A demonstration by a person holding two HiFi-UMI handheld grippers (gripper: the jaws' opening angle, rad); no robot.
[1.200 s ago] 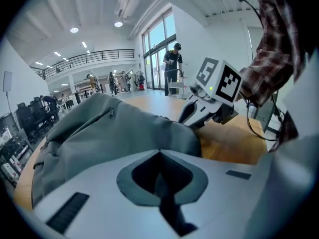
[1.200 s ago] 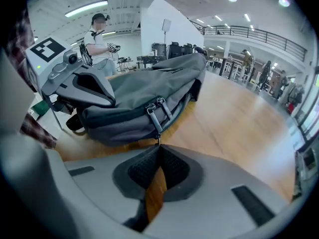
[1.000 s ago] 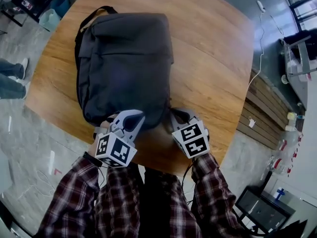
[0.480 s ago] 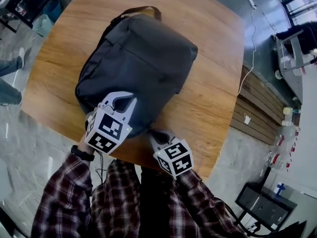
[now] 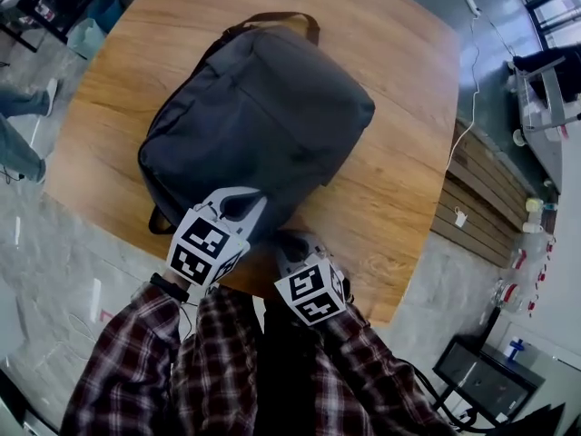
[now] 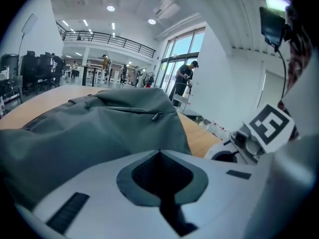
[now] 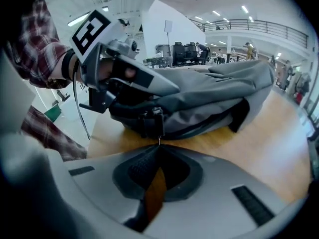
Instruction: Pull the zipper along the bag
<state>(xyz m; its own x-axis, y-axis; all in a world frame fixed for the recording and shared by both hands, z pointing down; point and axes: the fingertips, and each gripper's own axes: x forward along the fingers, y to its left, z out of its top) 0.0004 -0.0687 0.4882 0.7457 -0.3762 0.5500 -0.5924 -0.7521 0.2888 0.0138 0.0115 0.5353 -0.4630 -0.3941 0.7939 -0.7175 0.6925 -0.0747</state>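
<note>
A dark grey backpack (image 5: 259,116) lies flat on the round wooden table (image 5: 399,180), its handle at the far end. My left gripper (image 5: 238,205) is at the bag's near corner, jaws shut and pinching the fabric (image 6: 99,123); from the right gripper view its white jaw (image 7: 164,87) rests on the bag (image 7: 214,93). My right gripper (image 5: 289,242) sits just right of it at the bag's near edge. Its jaws (image 7: 159,144) are shut on a thin zipper pull (image 7: 159,139) that hangs below a black slider (image 7: 152,119).
The table's near edge (image 5: 272,289) runs just under both grippers. A white cable (image 5: 472,80) lies on the floor to the right, beside wooden panelling (image 5: 477,207). A person's legs (image 5: 18,125) are at the far left.
The bag has swung clockwise on the table and shifted right. Both grippers have drawn close together at its near corner; the right one moved left.
</note>
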